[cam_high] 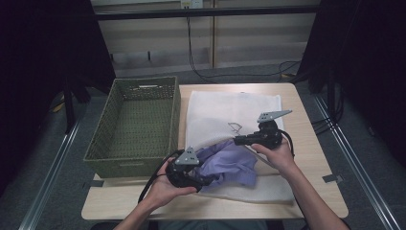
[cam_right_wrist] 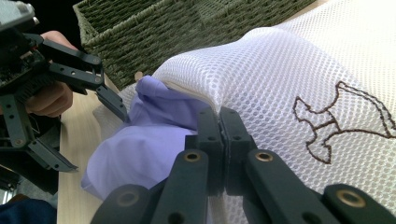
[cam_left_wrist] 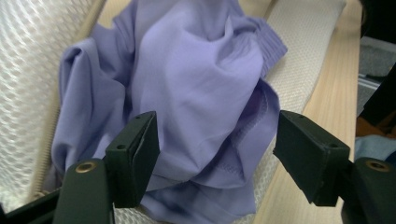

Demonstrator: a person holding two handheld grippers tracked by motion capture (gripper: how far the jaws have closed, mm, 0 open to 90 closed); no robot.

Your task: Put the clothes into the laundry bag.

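Wicker of a deep green rectangular basket [cam_high: 139, 122] fills the left of the pale wooden counter [cam_high: 313, 158]. Beside it, the left hand-held gripper [cam_high: 203, 181] stands with jaws apart around the crumpled lilac cloth garment [cam_left_wrist: 196, 84], pads not pressing it. The garment lies half inside the mouth of the white mesh laundry bag [cam_high: 225, 112]. Rightward, the right hand-held gripper [cam_right_wrist: 219, 126] is clamped on the bag's edge, lifting it.
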